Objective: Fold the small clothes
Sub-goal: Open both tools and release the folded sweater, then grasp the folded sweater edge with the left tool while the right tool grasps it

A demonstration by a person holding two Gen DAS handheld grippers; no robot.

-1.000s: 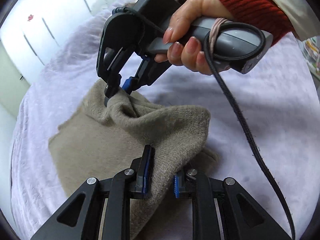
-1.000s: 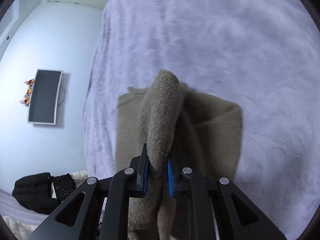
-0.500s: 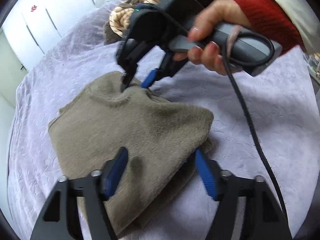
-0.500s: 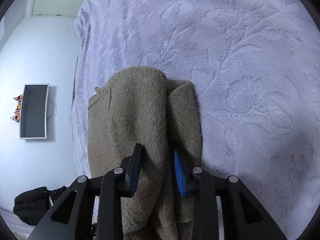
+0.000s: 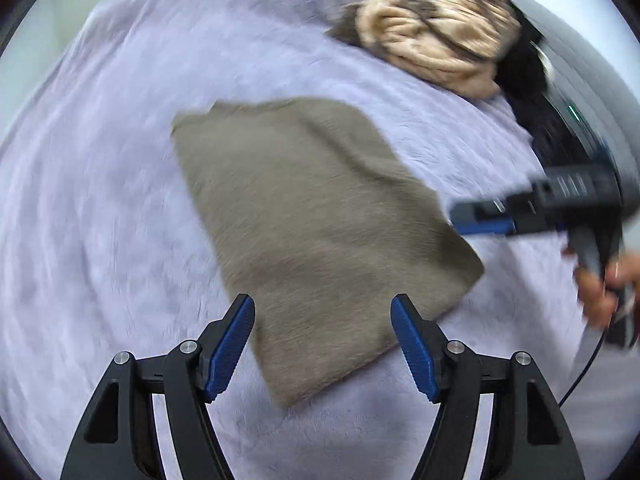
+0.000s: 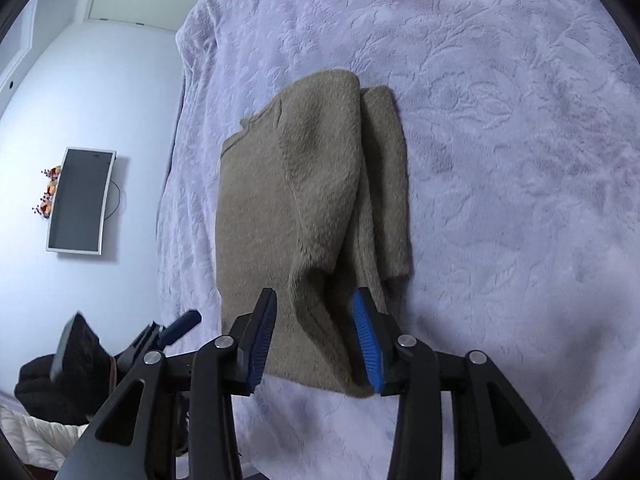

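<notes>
**Fold laid down, both grippers free**

The tan knit garment (image 6: 312,216) lies folded on the lilac bedspread (image 6: 500,120). The left gripper (image 5: 322,350) is spread wide above its near edge, holding nothing; the right gripper (image 6: 314,340) is likewise spread over a raised ridge. To finish well, I'd press that ridge flat, then square the uneven edge layers before any further fold.

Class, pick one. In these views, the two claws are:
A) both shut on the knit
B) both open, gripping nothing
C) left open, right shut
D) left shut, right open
B: the left claw and right claw both gape over the flat taupe knit.
</notes>
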